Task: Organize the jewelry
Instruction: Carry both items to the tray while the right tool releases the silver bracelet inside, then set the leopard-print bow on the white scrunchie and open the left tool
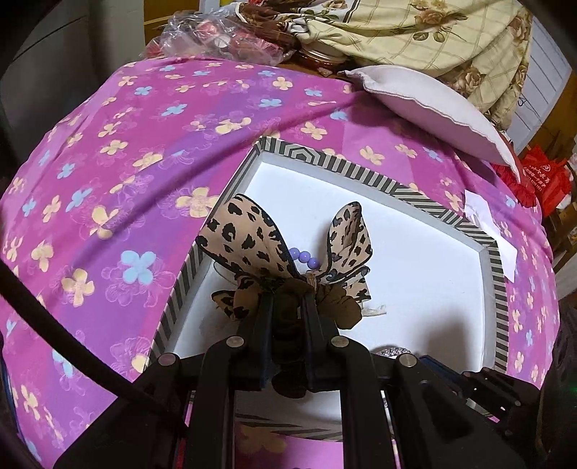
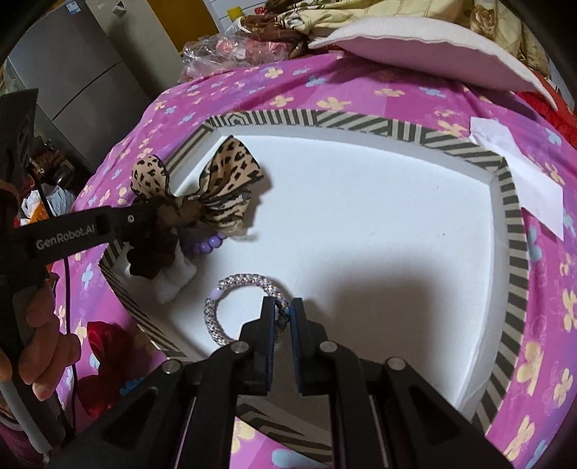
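A white box with a striped rim (image 1: 364,176) (image 2: 360,124) lies on the pink flowered cloth. My left gripper (image 1: 286,301) is shut on a leopard-print bow scrunchie (image 1: 252,234) and holds it over the box's left side; it also shows in the right wrist view (image 2: 230,169). Purple beads (image 1: 304,257) (image 2: 209,243) lie under the bow inside the box. My right gripper (image 2: 282,306) is shut on a sparkly silver bracelet (image 2: 230,285) that rests on the box floor near its front left.
A white paper slip (image 2: 519,166) lies by the box's right rim. A white cushion (image 1: 425,104) and a flowered quilt (image 1: 414,32) sit at the back, with a plastic bag (image 1: 216,32). A red flower (image 2: 108,346) lies left of the box.
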The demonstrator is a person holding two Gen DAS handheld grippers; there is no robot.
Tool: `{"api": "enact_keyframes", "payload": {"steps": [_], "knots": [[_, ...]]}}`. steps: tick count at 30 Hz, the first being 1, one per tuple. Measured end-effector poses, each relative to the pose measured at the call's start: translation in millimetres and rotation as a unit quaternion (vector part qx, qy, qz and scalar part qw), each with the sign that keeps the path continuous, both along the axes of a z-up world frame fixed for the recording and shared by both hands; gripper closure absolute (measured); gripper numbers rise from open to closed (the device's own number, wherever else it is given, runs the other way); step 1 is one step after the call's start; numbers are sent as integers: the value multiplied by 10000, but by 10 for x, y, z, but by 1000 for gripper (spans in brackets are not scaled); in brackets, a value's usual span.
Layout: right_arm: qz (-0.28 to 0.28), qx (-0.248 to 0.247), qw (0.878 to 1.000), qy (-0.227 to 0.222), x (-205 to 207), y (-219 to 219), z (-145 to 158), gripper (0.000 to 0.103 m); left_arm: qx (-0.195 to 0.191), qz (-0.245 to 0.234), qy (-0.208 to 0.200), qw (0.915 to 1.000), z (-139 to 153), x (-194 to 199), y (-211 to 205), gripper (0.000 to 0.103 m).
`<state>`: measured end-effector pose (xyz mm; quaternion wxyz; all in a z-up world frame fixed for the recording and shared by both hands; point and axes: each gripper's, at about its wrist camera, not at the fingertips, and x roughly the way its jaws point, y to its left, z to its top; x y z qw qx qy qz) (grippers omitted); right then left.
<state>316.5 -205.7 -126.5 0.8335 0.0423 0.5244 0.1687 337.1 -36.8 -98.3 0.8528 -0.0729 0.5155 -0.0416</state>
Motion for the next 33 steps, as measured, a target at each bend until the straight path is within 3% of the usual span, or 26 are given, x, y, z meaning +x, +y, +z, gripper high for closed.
{"api": "enact_keyframes", "payload": {"steps": [8,15,18,27,29,33], "knots": [[82,162,9997,139,-7,23,-30,90,-90,55,-13,9999,-24,10,25,87],[-101,400,9991,141,-87,-104,121,68,-254,42,38,9997,73,-69,122,67],[-164,422,9990,-20,-213,-215,301,63,-383,77,28,9992,158,-176,199,66],[-174,334,9974,-607,-1060,-596,902,43,-365,-452,-195,9981,410,-905,102,66],[-230,273,9971,-666,-1295,-662,954,37,-399,-630,-172,9971,404,-1104,33,66],[-308,104,9970,-701,-1719,-808,908,36,-467,-953,-35,9943,343,-1444,-113,66]]}}
